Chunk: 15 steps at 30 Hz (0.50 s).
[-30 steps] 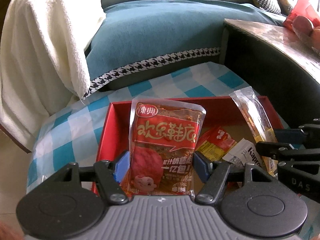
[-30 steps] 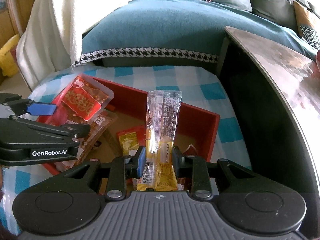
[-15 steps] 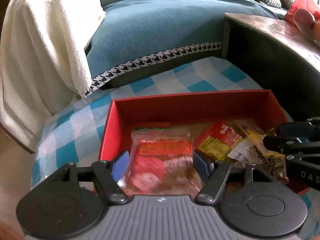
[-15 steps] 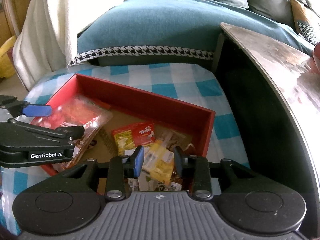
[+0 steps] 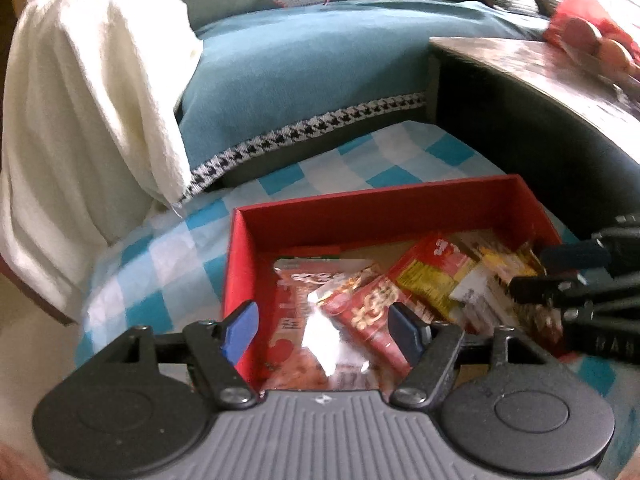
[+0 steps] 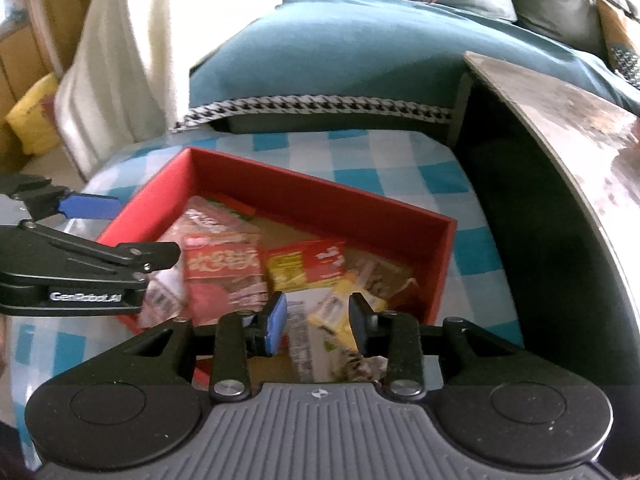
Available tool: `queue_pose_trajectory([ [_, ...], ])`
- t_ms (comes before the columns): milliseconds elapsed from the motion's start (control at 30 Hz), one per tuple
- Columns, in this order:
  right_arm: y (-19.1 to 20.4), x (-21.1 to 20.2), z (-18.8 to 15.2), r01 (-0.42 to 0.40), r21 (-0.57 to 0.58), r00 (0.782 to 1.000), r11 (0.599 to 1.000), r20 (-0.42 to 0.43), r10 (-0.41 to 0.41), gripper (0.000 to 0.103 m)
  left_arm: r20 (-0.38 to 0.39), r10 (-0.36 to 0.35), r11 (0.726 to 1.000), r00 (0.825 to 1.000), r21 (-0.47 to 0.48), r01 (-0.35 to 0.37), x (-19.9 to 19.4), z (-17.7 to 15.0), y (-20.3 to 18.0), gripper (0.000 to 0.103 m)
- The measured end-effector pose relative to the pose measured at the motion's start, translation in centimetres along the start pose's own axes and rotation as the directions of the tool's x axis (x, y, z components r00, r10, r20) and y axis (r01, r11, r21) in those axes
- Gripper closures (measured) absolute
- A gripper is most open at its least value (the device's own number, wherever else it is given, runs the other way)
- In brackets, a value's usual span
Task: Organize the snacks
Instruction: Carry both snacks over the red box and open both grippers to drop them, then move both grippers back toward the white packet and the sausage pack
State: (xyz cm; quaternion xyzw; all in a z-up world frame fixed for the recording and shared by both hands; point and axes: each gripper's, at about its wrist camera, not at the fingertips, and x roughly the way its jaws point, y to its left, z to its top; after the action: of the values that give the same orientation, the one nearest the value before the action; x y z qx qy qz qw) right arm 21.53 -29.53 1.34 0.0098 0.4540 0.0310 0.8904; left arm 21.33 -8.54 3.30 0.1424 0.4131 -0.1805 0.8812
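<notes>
both grippers empty over red box

left gripper (image 5: 324, 330) jaws wide apart, holding nothing, at near-left edge of red box (image 5: 372, 212). right gripper (image 6: 318, 318) jaws apart, empty, at box's near-right side. inside box: red snack pack (image 5: 372, 316), yellow-red packet (image 6: 306, 266), yellow strip snack (image 6: 346, 312). box sits on blue checked cloth (image 5: 160, 256); teal cushion (image 5: 304, 76) beyond box.
</notes>
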Motion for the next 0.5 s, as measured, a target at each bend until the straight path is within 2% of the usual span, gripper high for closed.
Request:
queue_pose_trajectory([
  [133, 0.6, -1.0, -0.2, -0.041, -0.013, 0.999, 0.999, 0.013, 0.041, 0.060, 0.031, -0.001, 0.998, 1.000, 0.069, -0.002, -1.8, -1.2, 2.9, 0.036],
  [267, 1.0, -2.3, -0.4, -0.113, -0.008, 0.993, 0.994, 0.026, 0.113, 0.056, 0.002, -0.015, 0.977, 1.000, 0.215, 0.014, -2.3, -2.5, 6.6, 0.035],
  [367, 1.8, -3.0, -0.4, -0.173, -0.015, 0.984, 0.985, 0.026, 0.174, 0.055, -0.057, -0.042, 0.948, 0.998, 0.313, 0.057, -1.8, -3.3, 9.0, 0.035],
  [500, 3.3, -3.0, -0.5, -0.249, -0.037, 0.968, 0.968, -0.005, 0.249, 0.053, -0.128, -0.073, 0.926, 0.989, 0.360, 0.115, 0.3, -3.8, 11.2, 0.035],
])
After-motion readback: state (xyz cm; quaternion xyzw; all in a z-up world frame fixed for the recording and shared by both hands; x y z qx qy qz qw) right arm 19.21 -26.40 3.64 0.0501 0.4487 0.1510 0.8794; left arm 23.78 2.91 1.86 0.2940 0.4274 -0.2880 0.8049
